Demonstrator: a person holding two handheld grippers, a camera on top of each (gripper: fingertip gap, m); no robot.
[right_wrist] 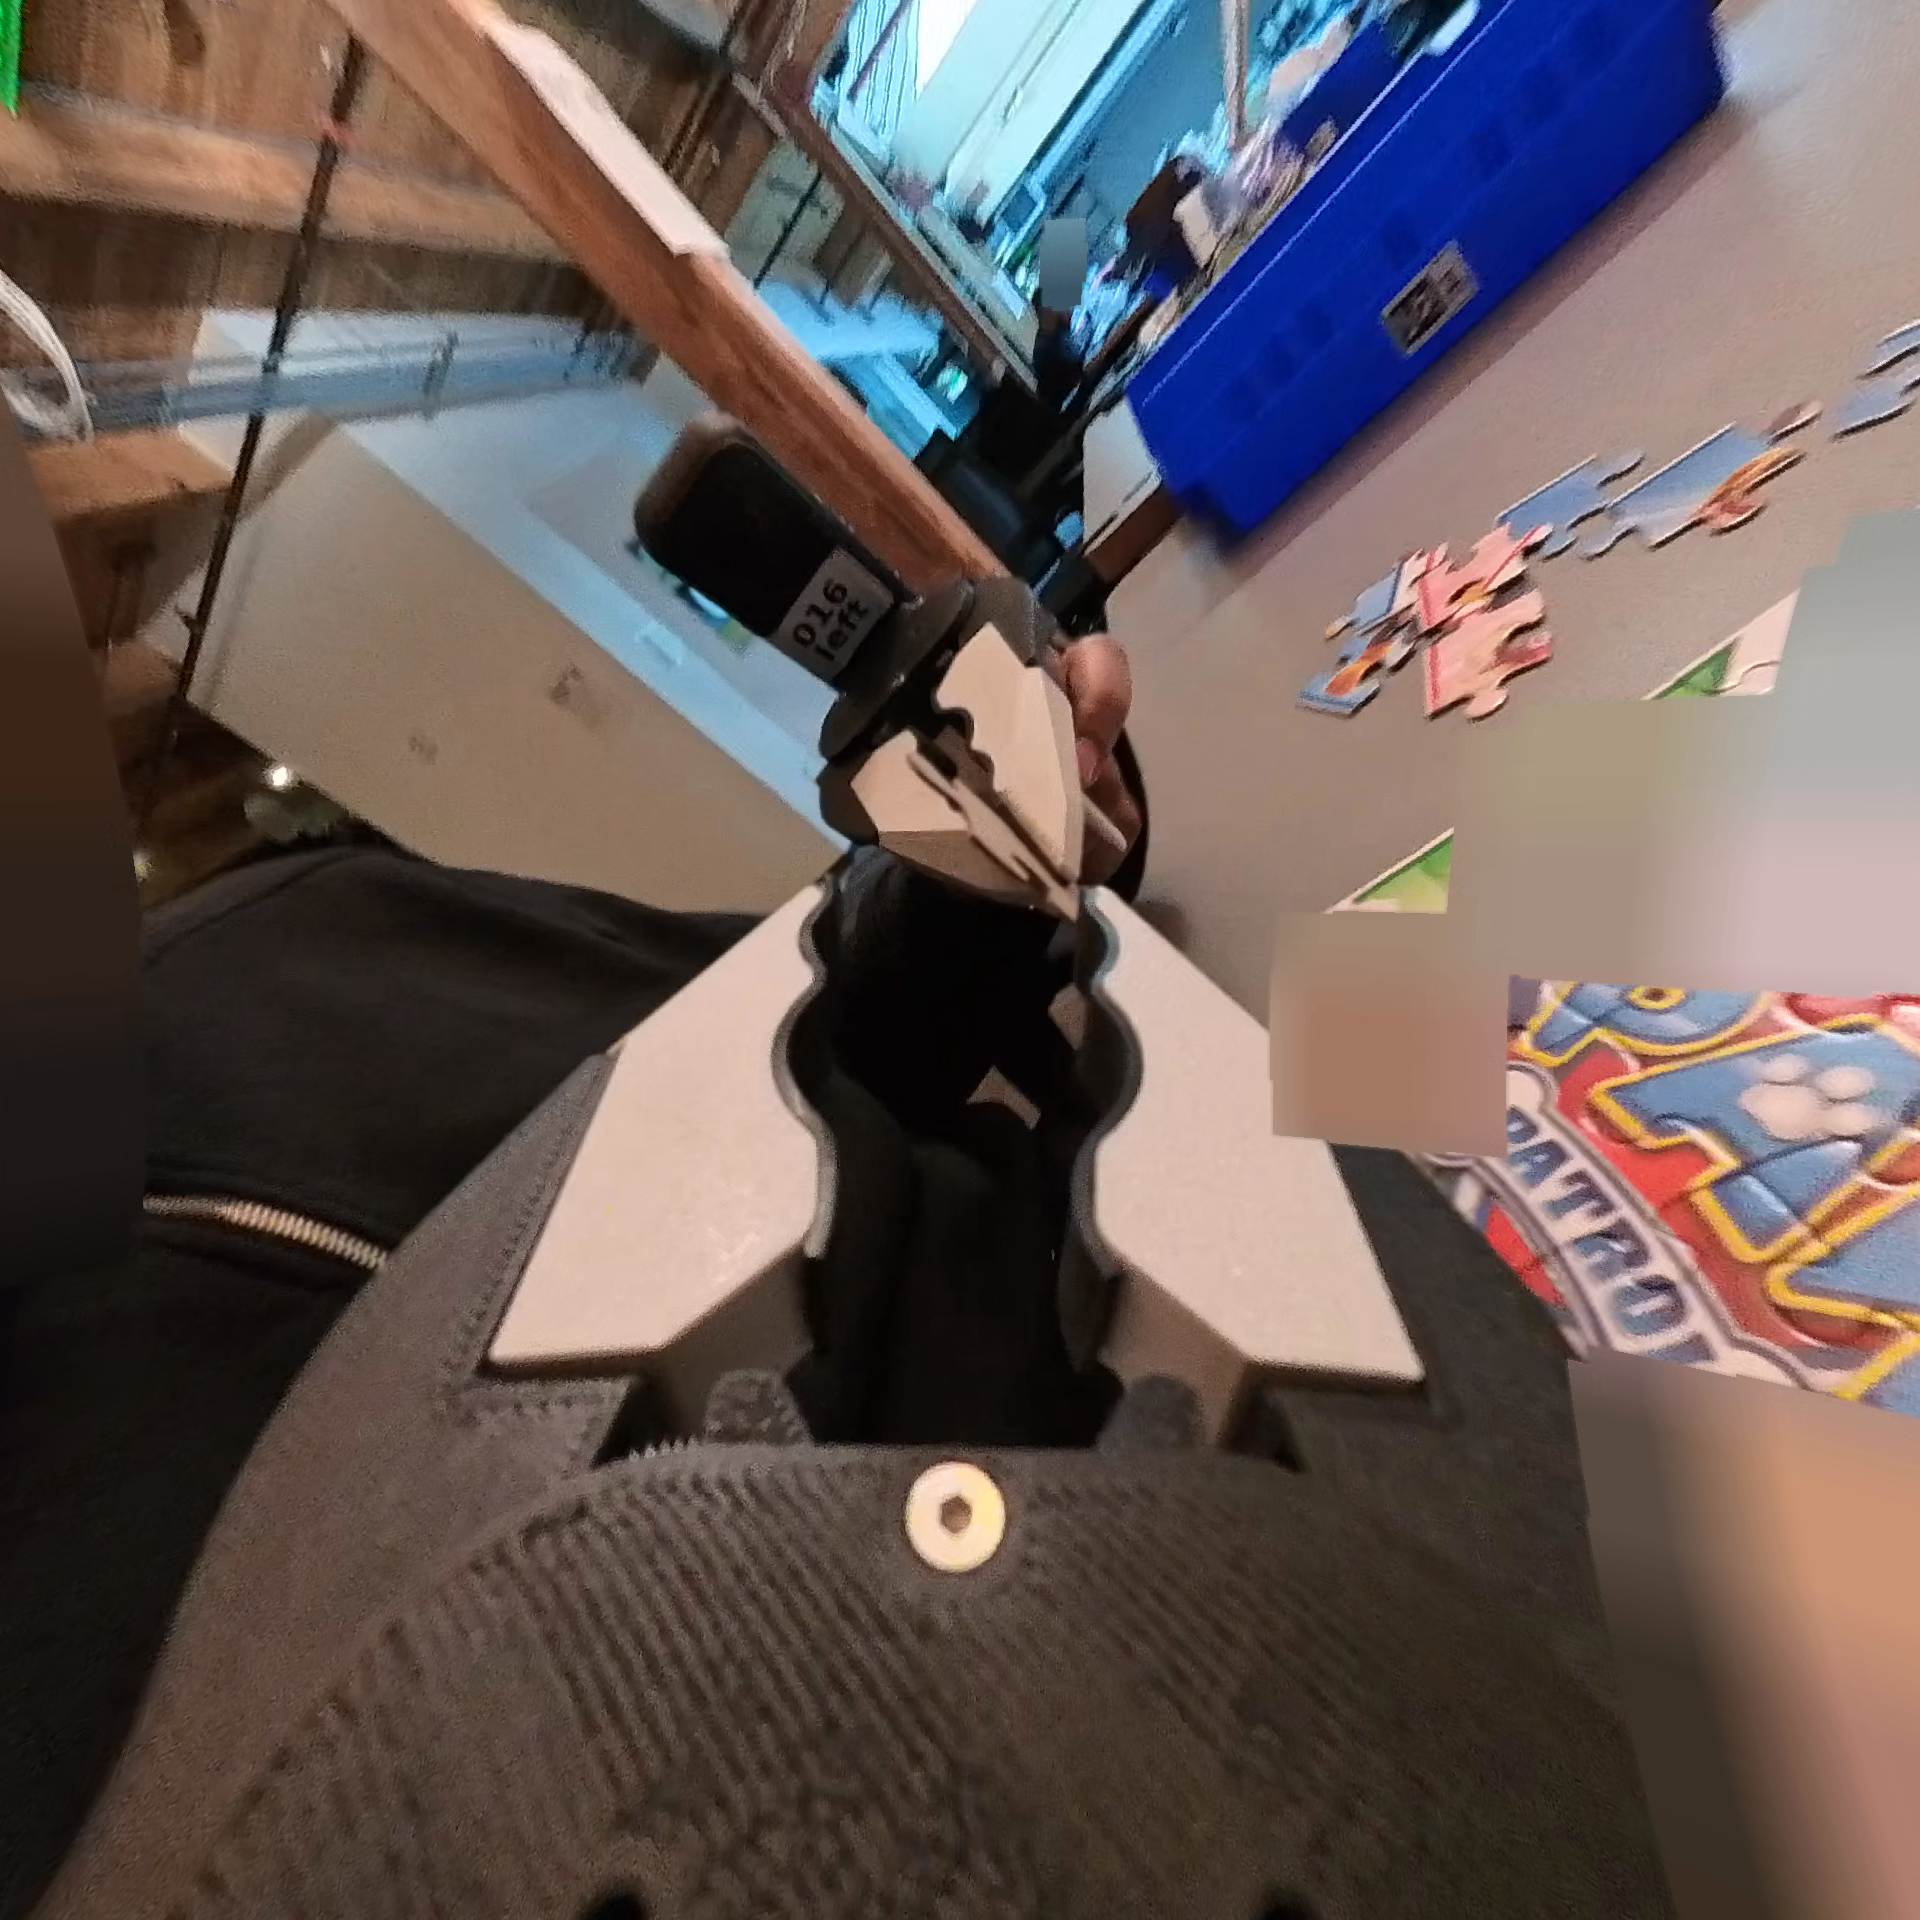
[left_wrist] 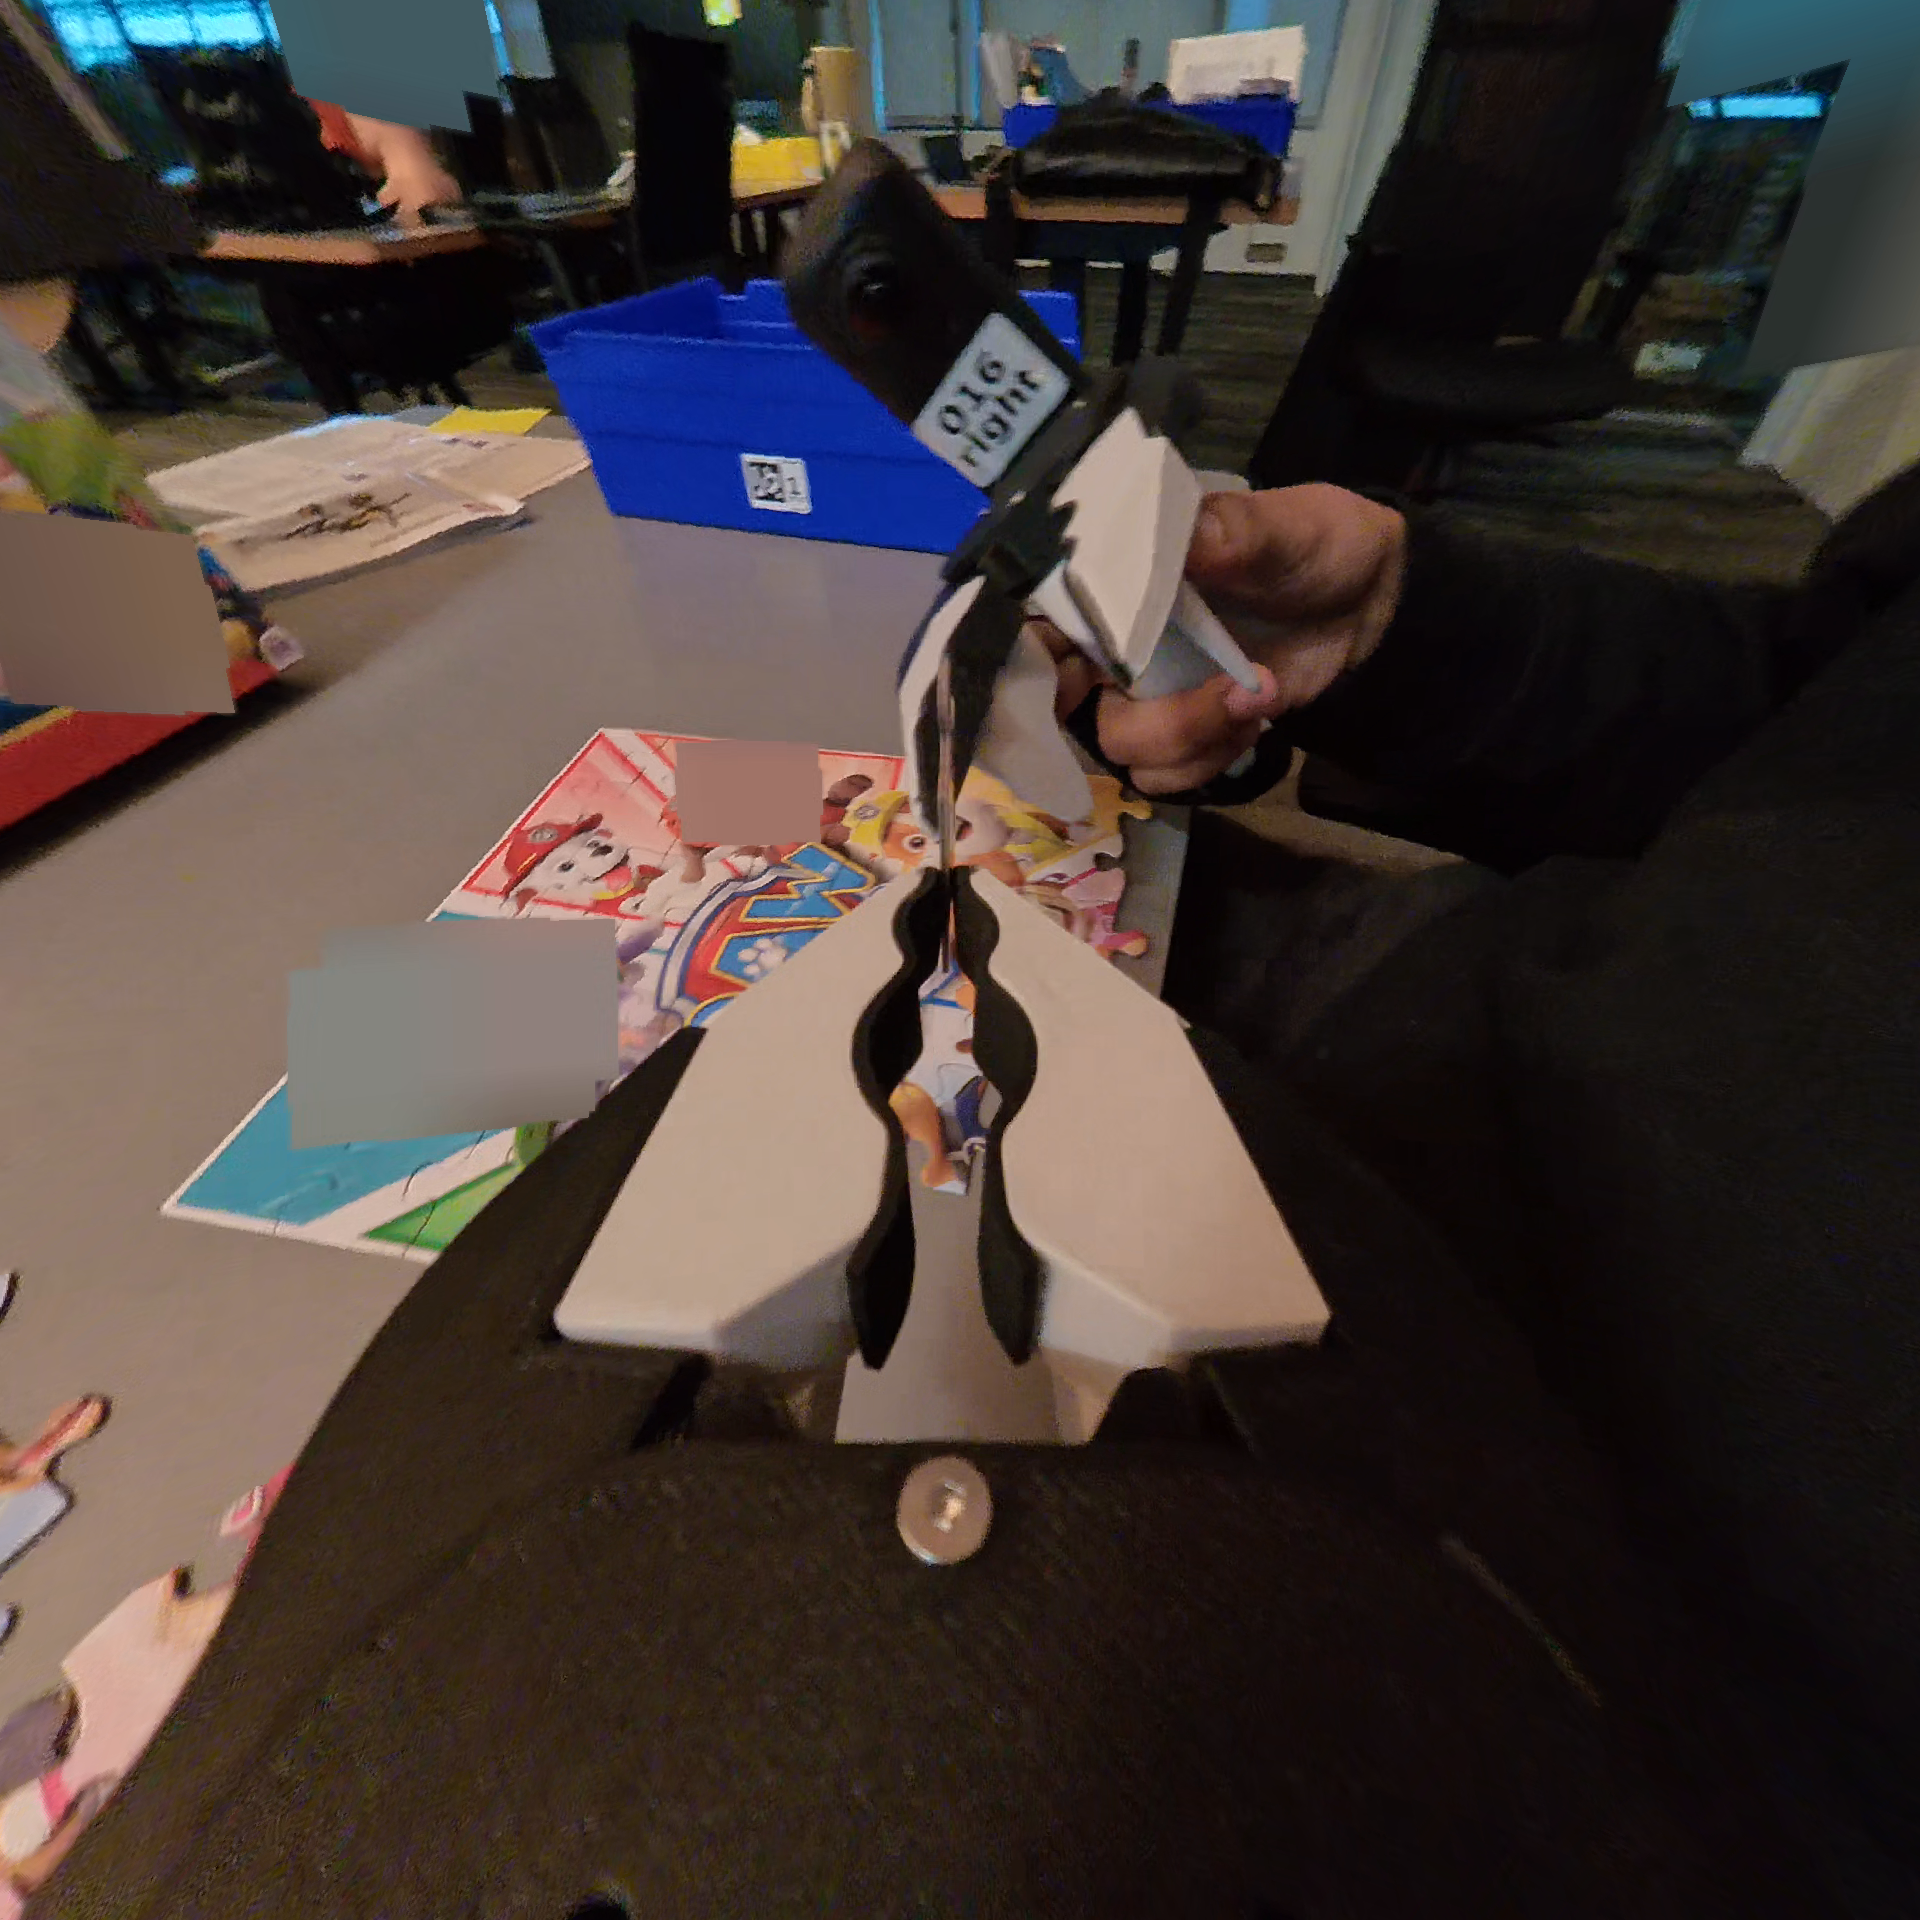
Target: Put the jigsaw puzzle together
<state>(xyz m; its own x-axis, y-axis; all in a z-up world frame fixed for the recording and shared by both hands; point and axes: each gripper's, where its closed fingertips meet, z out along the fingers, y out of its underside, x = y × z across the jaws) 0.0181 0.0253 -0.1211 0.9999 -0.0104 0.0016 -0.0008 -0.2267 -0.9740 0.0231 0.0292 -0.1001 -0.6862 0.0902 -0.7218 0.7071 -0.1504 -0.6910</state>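
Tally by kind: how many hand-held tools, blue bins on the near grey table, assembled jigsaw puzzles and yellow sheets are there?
Hand-held two-finger tools: 2 (left tool, right tool)
Blue plastic bin: 1
Partly assembled cartoon jigsaw puzzle: 1
Yellow paper sheet: 1
Total: 5

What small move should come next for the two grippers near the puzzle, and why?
Probably close the right gripper gently. The left gripper is shut on a thin flat piece, seen edge-on, which reaches up toward the right gripper. The right gripper's fingers stand open, and the left gripper's tip sits at their mouth, near one finger.
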